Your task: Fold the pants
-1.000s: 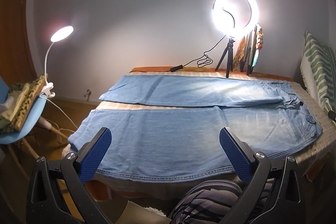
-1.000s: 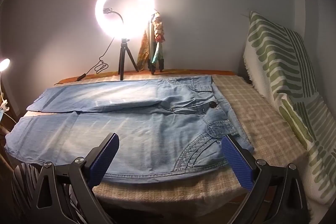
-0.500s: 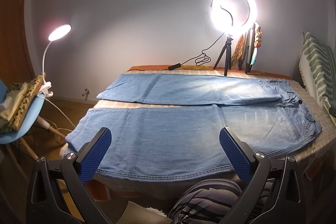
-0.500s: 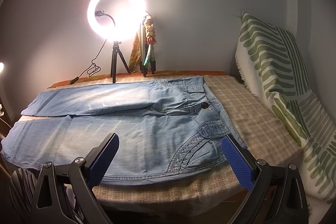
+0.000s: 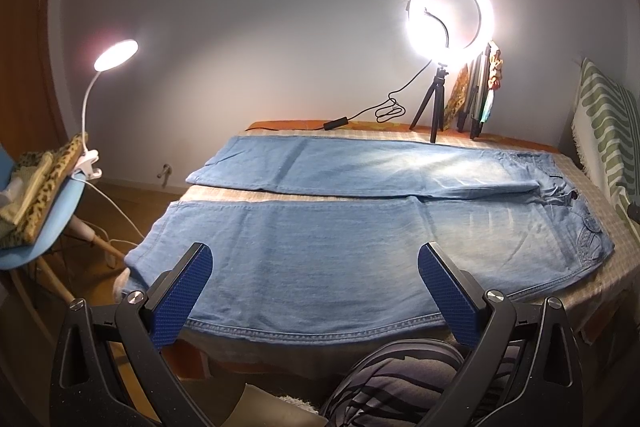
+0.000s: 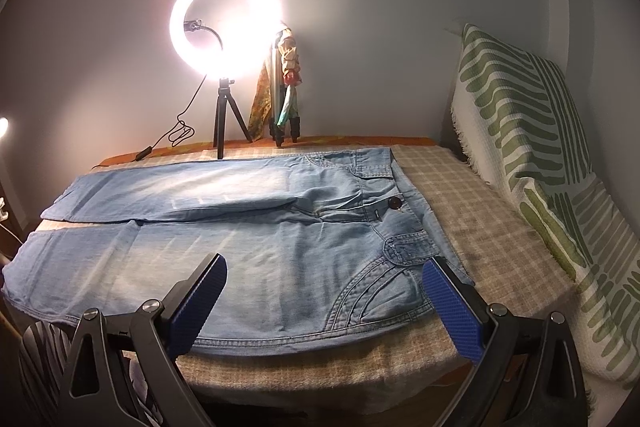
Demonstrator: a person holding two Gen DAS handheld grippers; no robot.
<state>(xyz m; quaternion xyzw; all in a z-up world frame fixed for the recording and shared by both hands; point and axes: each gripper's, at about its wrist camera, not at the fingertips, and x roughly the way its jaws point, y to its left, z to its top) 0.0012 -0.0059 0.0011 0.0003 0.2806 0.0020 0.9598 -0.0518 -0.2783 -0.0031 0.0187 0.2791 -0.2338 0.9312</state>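
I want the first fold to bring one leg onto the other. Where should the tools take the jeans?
Probably along the near leg's outer seam, coming from the near table edge. The jeans lie flat with legs apart, and that seam overhangs slightly. Left tool toward the hem, right tool by the hip pocket.

Open air over the near edge, clutter at the far side

Nothing rises above the flat pants [image 5: 320,251]; the ring light tripod [image 6: 224,123] and leaning bundle [image 6: 286,95] stand along the far wall, and a green-patterned cushion [image 6: 532,155] walls the right side.

Desk lamp [image 6: 2,126] cut off (left edge), ring light [image 6: 226,23] overexposed
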